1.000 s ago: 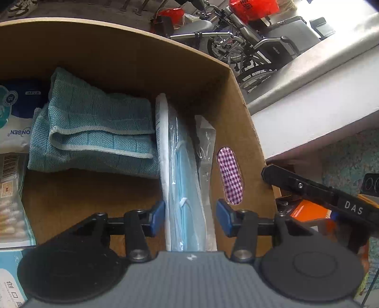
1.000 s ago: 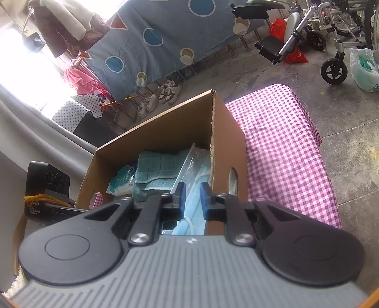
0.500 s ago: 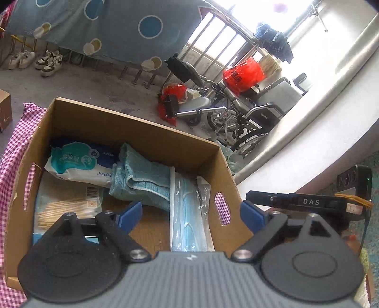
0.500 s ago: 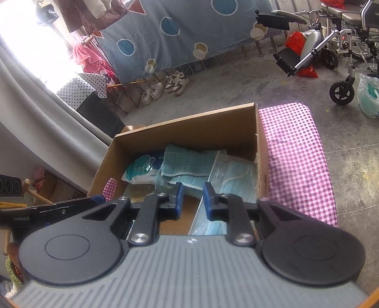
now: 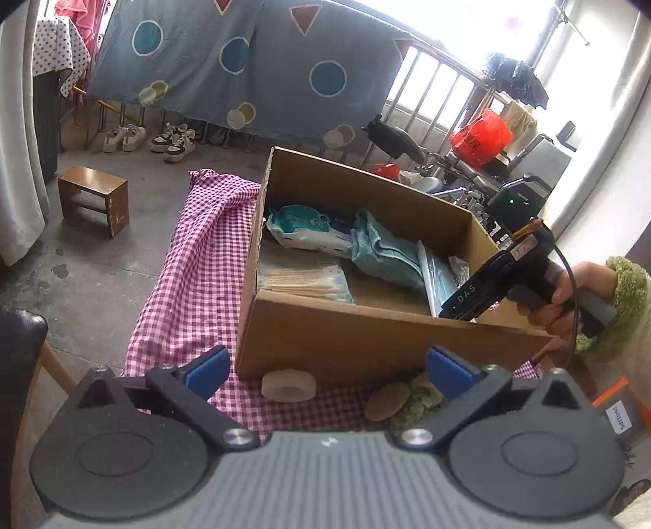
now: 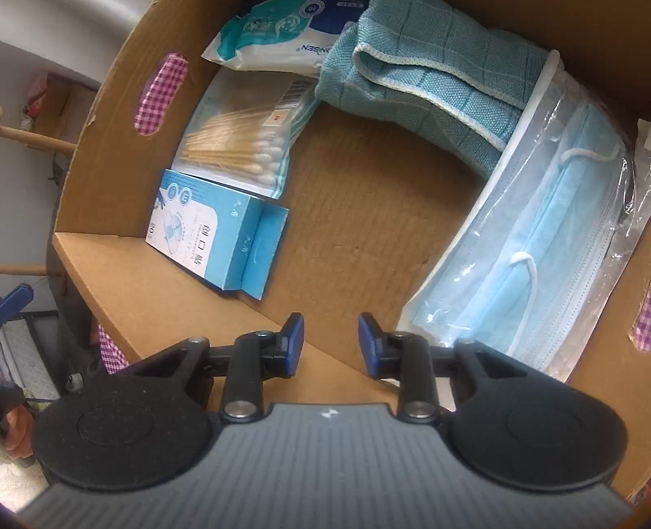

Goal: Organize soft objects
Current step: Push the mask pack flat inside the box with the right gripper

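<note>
A cardboard box [image 5: 366,337] stands on a pink checked cloth [image 5: 195,285]. In it lie a wipes pack [image 6: 280,36], a folded teal cloth [image 6: 427,81], a cotton swab bag [image 6: 240,142], a blue plaster carton [image 6: 211,240] and bagged face masks [image 6: 541,252]. My left gripper [image 5: 327,368] hangs in front of the box, its jaws opening wide with nothing between them. My right gripper [image 6: 330,342] points down into the box over its bare floor, its jaws opening and empty. A tape roll [image 5: 289,385], a tan round pad [image 5: 387,401] and a green fuzzy thing [image 5: 421,401] lie by the box front.
A hand in a green fuzzy cuff [image 5: 626,301] holds the right gripper's black body [image 5: 480,291] over the box's right side. A small wooden stool [image 5: 93,199] and shoes [image 5: 173,142] stand on the concrete floor beyond. Wheelchairs [image 5: 447,179] crowd the back right.
My left gripper let go of the mask bag, drew back out of the box and opened wide. My right gripper swung over the box, tipped downward and parted its jaws.
</note>
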`<move>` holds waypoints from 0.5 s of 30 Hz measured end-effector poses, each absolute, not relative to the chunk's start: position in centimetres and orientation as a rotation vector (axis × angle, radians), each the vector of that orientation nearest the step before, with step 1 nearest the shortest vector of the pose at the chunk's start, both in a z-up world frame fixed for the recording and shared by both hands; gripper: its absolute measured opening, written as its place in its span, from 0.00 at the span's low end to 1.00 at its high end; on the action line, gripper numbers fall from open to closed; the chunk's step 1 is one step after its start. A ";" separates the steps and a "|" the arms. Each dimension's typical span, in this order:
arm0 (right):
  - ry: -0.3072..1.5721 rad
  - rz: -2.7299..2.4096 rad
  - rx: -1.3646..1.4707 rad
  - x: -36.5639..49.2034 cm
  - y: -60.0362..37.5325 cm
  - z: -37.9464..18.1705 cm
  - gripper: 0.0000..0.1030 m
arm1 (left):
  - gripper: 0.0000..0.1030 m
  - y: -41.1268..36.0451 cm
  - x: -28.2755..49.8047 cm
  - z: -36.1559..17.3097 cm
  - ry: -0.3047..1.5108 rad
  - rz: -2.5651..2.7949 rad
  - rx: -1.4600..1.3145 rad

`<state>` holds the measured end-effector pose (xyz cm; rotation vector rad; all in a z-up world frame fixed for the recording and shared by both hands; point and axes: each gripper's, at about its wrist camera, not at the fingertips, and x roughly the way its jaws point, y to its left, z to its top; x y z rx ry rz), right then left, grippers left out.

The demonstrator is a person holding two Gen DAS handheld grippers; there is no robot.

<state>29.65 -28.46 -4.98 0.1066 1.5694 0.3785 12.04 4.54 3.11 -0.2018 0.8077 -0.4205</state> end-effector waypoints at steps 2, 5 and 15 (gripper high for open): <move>1.581 0.311 0.079 30.4 -29.8 -5.9 0.28 | 1.00 5.7 11.4 1.8 0.822 -0.401 -0.218; 1.556 0.250 0.117 31.8 -31.6 -6.2 0.28 | 1.00 7.3 11.1 0.1 0.839 -0.400 -0.267; 1.437 0.203 0.100 33.5 -32.2 -4.6 0.31 | 1.00 8.4 9.8 -0.1 0.752 -0.368 -0.219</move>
